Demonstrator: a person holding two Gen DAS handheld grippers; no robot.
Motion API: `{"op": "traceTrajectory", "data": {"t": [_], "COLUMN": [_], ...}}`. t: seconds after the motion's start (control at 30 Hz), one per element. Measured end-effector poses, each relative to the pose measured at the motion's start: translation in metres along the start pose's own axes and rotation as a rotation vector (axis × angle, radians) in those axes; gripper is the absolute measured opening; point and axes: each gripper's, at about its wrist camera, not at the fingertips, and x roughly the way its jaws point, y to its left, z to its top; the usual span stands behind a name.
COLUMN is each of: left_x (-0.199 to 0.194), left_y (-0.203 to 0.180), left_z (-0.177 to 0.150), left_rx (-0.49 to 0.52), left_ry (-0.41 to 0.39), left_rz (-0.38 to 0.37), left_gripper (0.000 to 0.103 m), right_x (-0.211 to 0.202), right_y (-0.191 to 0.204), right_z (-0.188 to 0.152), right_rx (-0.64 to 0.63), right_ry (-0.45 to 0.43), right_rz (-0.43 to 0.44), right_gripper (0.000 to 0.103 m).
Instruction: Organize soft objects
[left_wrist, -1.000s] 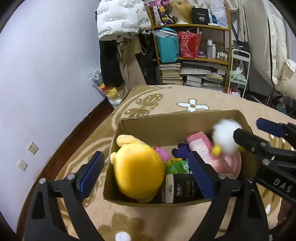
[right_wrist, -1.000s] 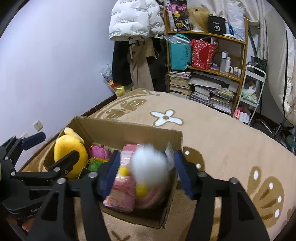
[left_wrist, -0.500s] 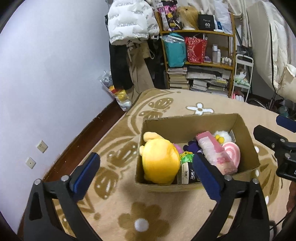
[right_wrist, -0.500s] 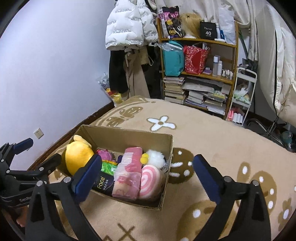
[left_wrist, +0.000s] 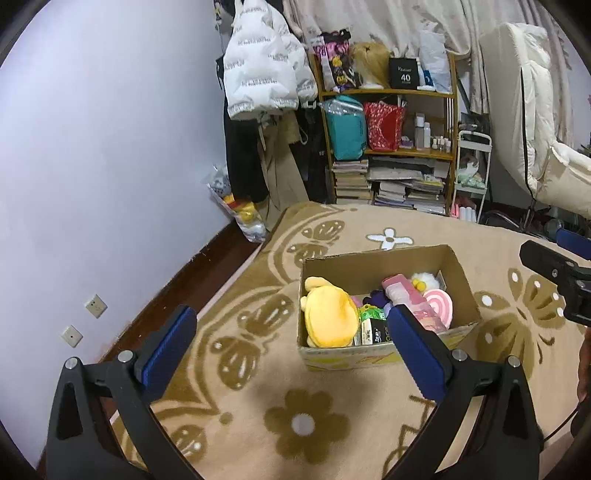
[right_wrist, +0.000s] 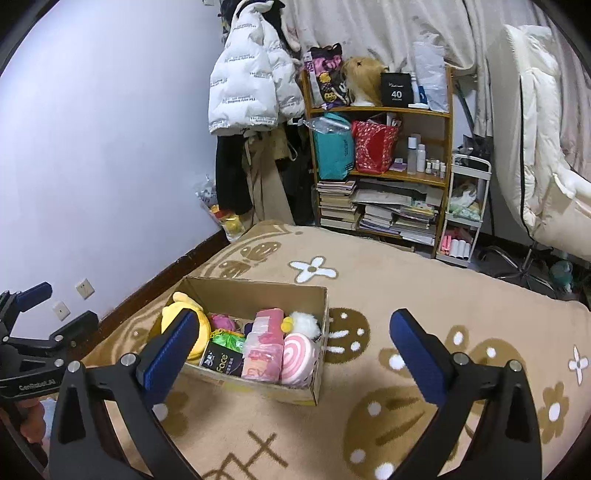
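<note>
**Soft toys packed in the box, both grippers empty above it**

Soft toys fill a cardboard box (left_wrist: 384, 356) that sits on a beige patterned rug (left_wrist: 303, 424). In the left wrist view the box lies at centre right of the frame, beyond the left gripper (left_wrist: 288, 343), whose blue-padded jaws stand wide apart with nothing between them; the right-hand pad overlaps the box's near right corner in the picture, without touching it. A yellow plush (left_wrist: 328, 317) takes the box's left end; a pink swirl cushion (left_wrist: 439, 308) and a white fluffy toy (left_wrist: 426, 282) lie at its right end.

In the right wrist view the box (right_wrist: 258, 386) lies lower left of centre. The right gripper (right_wrist: 295, 339) is also fully spread and holds nothing; its left pad overlaps the yellow plush (right_wrist: 177, 306), while the right pad stands well clear over bare rug (right_wrist: 369, 424).
</note>
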Motion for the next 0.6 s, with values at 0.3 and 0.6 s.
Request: {"op": "traceTrajectory", "data": {"t": [0.3, 0.6], "left_x": [-0.039, -0.063], "left_y": [0.015, 0.030], "left_z": [-0.019, -0.048], "left_rx": [-0.007, -0.033], "left_ry": [-0.043, -0.085], "left_rz": [0.018, 0.048], "left_gripper": [0.102, 0.102], "right_x": [-0.031, -0.060], "right_y": [0.010, 0.018], "right_z": [-0.020, -0.051], "right_rx": [-0.015, -0.047], "right_ry": [-0.006, -0.081], "right_rz": [-0.012, -0.043], "right_gripper": [0.103, 0.103]}}
